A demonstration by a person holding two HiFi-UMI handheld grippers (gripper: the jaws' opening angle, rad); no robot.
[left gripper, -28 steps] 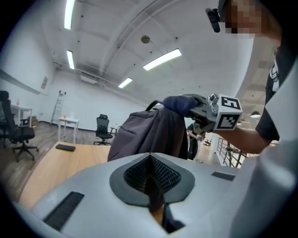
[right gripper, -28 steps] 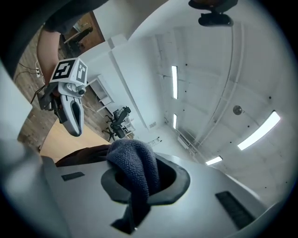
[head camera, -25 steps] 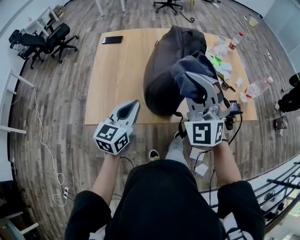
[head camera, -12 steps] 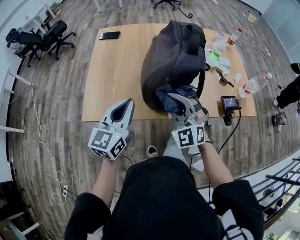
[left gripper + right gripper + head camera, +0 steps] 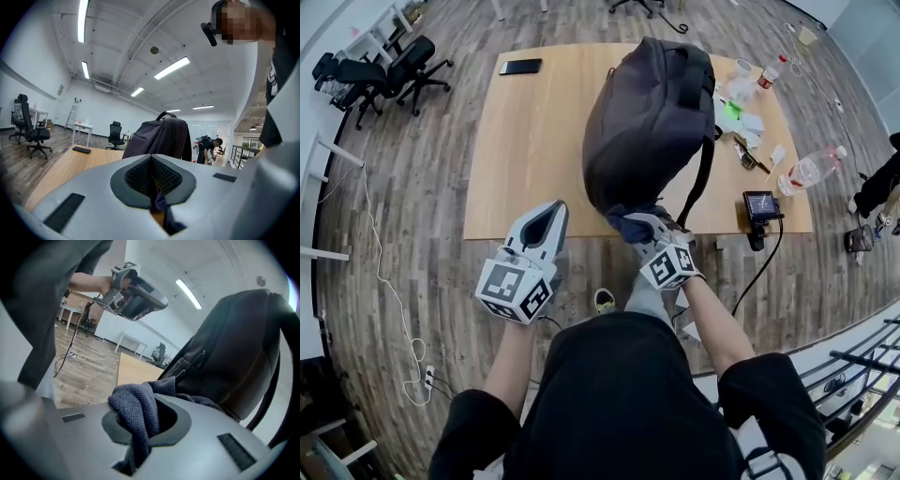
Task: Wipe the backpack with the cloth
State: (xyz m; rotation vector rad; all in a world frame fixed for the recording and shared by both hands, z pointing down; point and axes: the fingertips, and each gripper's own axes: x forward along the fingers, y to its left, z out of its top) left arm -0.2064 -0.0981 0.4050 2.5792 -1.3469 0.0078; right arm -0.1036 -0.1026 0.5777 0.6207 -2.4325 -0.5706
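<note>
right fingers (image 5: 211, 437) clamped on dark-blue terry cloth (image 5: 133, 411) | left fingers (image 5: 93, 187) together | risk: overpush topples grey fabric backpack (image 5: 647, 122) ahead of fingers

The backpack (image 5: 647, 122) is dark charcoal, close to black, with black straps. The cloth (image 5: 623, 223) is a dusky blue-grey with a looped towelling weave. The tabletop (image 5: 534, 141) is pale honey wood, and the floor (image 5: 412, 206) shows grey-brown planks. The left hand-held gripper (image 5: 551, 208) and the right hand-held gripper (image 5: 639, 228) both have light grey shells, black cross-hatched pads (image 5: 138, 176) and black-and-white square markers. The phone (image 5: 519, 67) is black, a small bottle (image 5: 772, 75) has red on it, and the office chairs (image 5: 375, 80) are black.
</note>
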